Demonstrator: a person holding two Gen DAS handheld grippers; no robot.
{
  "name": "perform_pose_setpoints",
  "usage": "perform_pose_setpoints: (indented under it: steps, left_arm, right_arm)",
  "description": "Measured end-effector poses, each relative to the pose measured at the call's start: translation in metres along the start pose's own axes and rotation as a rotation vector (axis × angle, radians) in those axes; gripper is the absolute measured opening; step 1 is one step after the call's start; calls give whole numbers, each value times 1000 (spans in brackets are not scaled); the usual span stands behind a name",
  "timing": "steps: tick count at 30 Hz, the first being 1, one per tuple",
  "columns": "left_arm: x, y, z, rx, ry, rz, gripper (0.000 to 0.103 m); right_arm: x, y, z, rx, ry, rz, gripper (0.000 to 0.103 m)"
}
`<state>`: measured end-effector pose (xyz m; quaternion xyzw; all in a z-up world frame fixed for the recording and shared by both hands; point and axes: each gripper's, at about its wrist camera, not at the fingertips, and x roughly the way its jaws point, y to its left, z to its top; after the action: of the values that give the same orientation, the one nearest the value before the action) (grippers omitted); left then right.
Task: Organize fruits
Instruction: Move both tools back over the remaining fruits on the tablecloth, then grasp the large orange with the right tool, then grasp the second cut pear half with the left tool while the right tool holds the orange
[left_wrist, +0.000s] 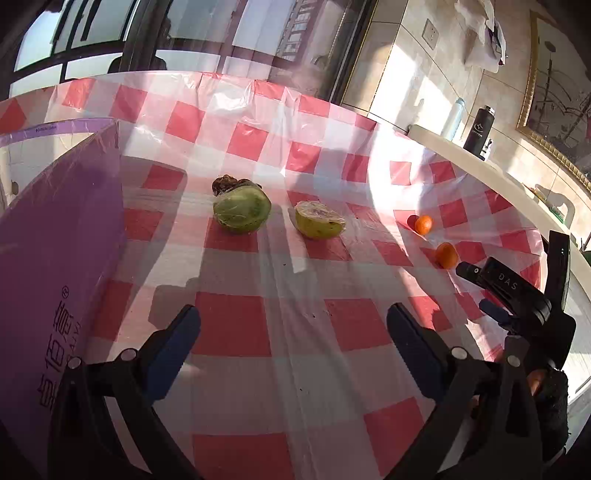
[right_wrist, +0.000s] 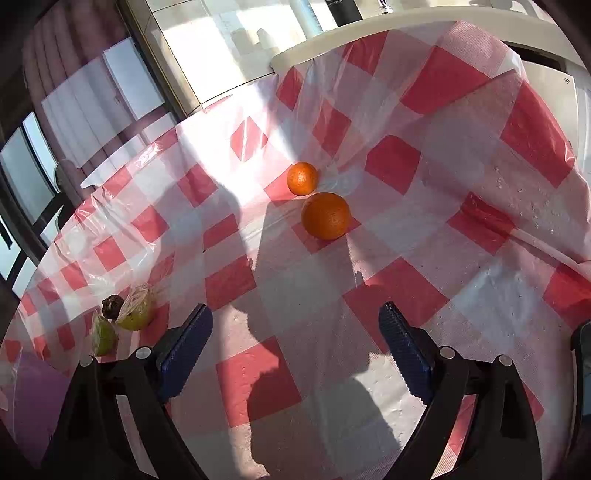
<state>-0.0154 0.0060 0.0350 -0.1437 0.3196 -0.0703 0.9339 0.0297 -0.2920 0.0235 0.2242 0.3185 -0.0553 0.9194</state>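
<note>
Checkered tablecloth (left_wrist: 295, 332): two oranges (right_wrist: 325, 216), two green wrapped fruit halves (left_wrist: 242, 214).

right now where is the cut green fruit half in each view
Left wrist view: the cut green fruit half lies at centre, right of the whole green fruit.
Right wrist view: the same half sits far left, low, by the dark fruit.
Shared landmark: the two oranges.

Both wrist cams sit low, angled down over the worktop (left_wrist: 295, 266), near. Left faces green fruit (left_wrist: 242, 208), right faces oranges (right_wrist: 325, 216); both views share all the fruit.
</note>
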Motion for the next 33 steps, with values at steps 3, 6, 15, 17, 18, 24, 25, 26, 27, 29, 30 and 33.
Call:
perform_pose_setpoints:
  steps: [3, 6, 15, 17, 18, 24, 25, 26, 27, 29, 30, 33]
  left_arm:
    - [3, 15, 5, -74, -18, -13, 101]
    - [9, 19, 6, -89, 26, -45, 101]
    - [13, 8, 6, -32, 34, -17, 101]
    - [15, 7, 5, -25, 42, -18, 101]
    - [16, 6, 5, -22, 45, -13, 101]
    - [54, -10, 29, -17, 69, 6, 101]
    - [67, -17, 36, -18, 81, 11, 101]
    - [84, -25, 43, -8, 105, 26, 101]
    - [99, -34, 49, 9, 129, 45, 101]
    - [127, -51, 62, 58, 157, 86, 101]
    - [139, -59, 68, 86, 167, 125, 101]
    - [178, -69, 87, 134, 214, 239, 100]
  right_arm:
    - [28, -11, 22, 13, 39, -33, 89]
    - [60, -12, 47, -22, 71, -100, 87]
    - [116, 8, 72, -200, 168, -217, 55]
    - [115, 12, 69, -221, 163, -205, 44]
    - [115, 13, 68, -229, 163, -212, 44]
    - [109, -5, 67, -141, 162, -63, 44]
    - [107, -9, 67, -126, 160, -46, 44]
    - [106, -11, 67, -113, 159, -32, 44]
    - [105, -13, 66, -104, 159, -22, 44]
    - [104, -18, 66, -84, 159, 0, 44]
    - [101, -20, 63, -78, 158, 7, 44]
    - [96, -24, 60, -73, 159, 14, 44]
